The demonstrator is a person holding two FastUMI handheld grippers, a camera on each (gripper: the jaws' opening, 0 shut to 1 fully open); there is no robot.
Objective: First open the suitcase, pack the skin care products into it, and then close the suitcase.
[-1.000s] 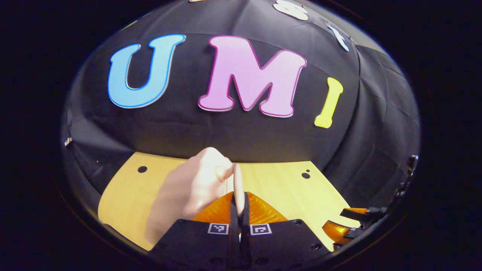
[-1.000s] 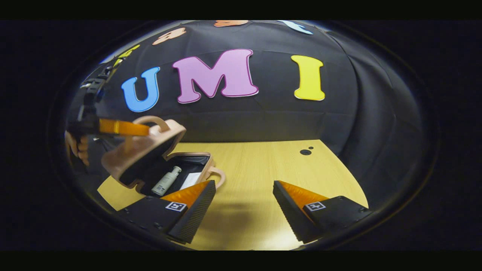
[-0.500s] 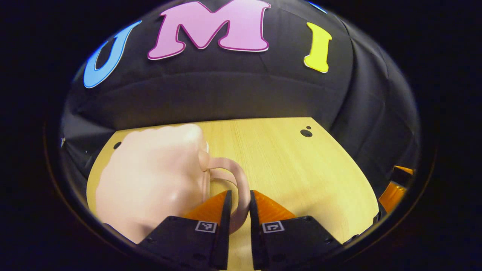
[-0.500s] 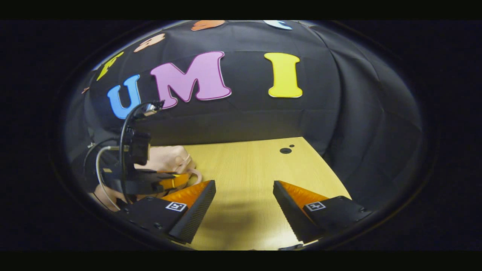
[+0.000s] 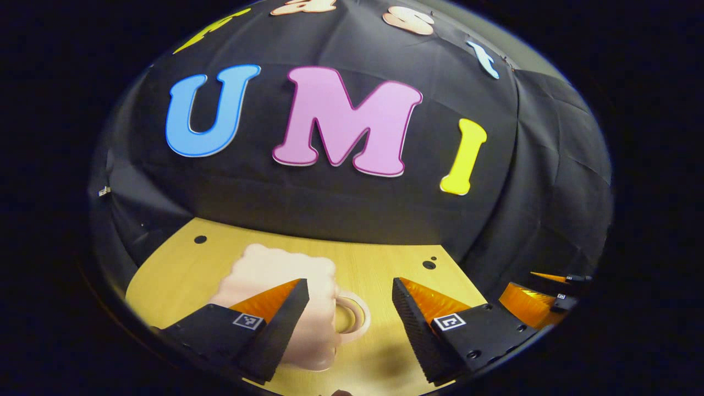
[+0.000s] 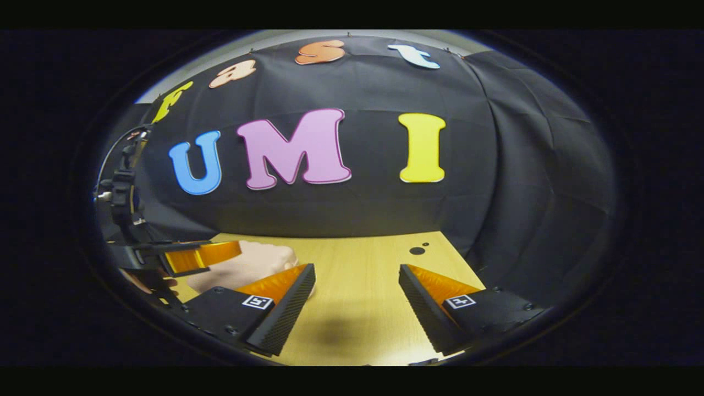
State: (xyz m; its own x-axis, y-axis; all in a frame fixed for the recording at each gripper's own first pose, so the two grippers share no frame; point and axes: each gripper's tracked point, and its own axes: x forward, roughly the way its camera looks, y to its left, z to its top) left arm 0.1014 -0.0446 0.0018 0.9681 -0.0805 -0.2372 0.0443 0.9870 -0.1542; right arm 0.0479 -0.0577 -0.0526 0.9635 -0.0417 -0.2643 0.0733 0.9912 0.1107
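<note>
The pale pink suitcase (image 5: 278, 272) lies closed and flat on the wooden table (image 5: 181, 264), its loop handle (image 5: 355, 314) pointing toward me. My left gripper (image 5: 349, 286) hangs open just above and behind the handle, touching nothing. From the right gripper view the suitcase (image 6: 247, 267) sits at the left, with the left gripper (image 6: 201, 256) hovering over it. My right gripper (image 6: 356, 270) is open over bare table, to the right of the case. The skin care products are hidden inside the closed case.
The black cloth wall stands close behind the table. Small dark holes (image 5: 426, 264) mark the tabletop near its far corners. The right gripper (image 5: 542, 297) shows at the right edge of the left gripper view. Bare tabletop (image 6: 357, 308) stretches right of the suitcase.
The left gripper, shut on the lid's handle a second ago, brought the lid down, let go, opened wide and drew back. The suitcase went from open to closed. The right gripper stayed open.
</note>
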